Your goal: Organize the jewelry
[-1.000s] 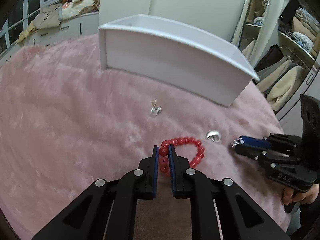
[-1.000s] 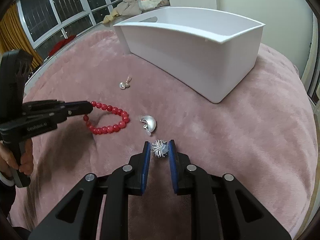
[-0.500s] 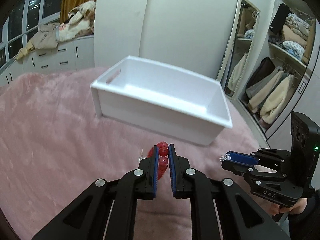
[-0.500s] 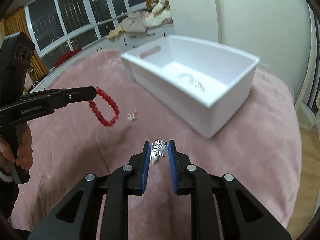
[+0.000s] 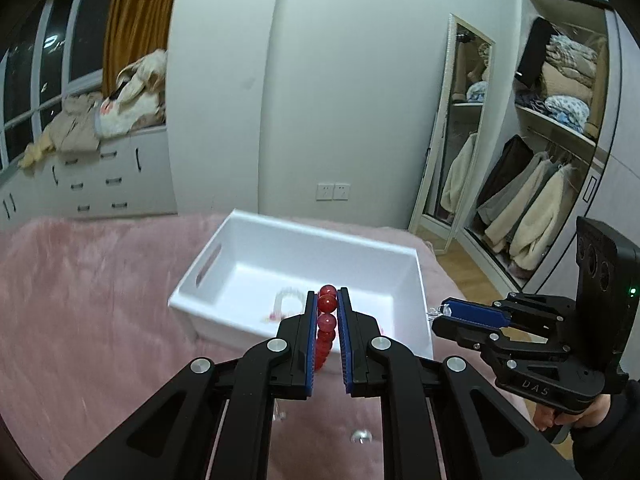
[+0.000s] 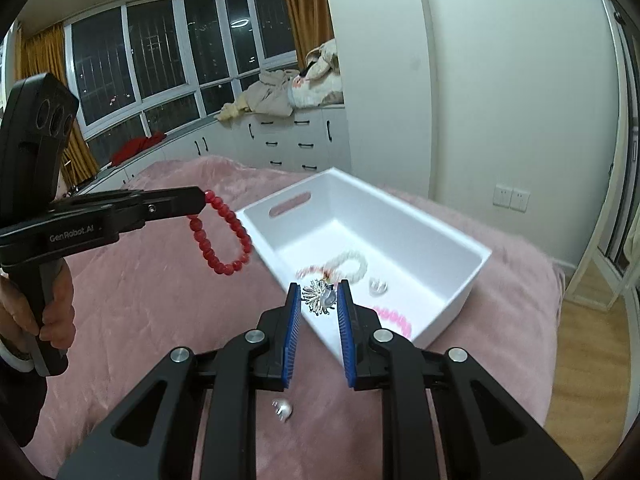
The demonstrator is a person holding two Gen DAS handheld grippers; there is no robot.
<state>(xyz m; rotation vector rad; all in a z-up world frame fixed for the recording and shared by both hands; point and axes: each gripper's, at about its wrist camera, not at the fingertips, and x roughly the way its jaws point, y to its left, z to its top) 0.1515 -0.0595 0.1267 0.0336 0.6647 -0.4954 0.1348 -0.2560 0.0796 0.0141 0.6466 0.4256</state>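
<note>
My left gripper (image 5: 327, 300) is shut on a red bead bracelet (image 5: 326, 322), which hangs from it in the air (image 6: 222, 236) near the white bin's near-left side. My right gripper (image 6: 319, 294) is shut on a spiky silver brooch (image 6: 318, 298) and holds it above the near edge of the white bin (image 6: 400, 208). The bin (image 5: 248, 248) holds a white bead bracelet (image 6: 352, 264), a pink bracelet (image 6: 394, 318) and a small silver piece (image 6: 378, 286). The right gripper also shows in the left wrist view (image 5: 444, 312).
The bin stands on a pink fluffy bed cover (image 6: 160, 288). A silver earring (image 6: 282, 410) lies on the cover below my right gripper; another silver piece (image 5: 361, 436) lies below the left one. A wardrobe (image 5: 540, 200) and drawers (image 6: 296, 136) stand behind.
Both grippers have risen from the bed cover with their pieces and moved toward the bin. The red bracelet now hangs in the air; the bin's inside has come into view.
</note>
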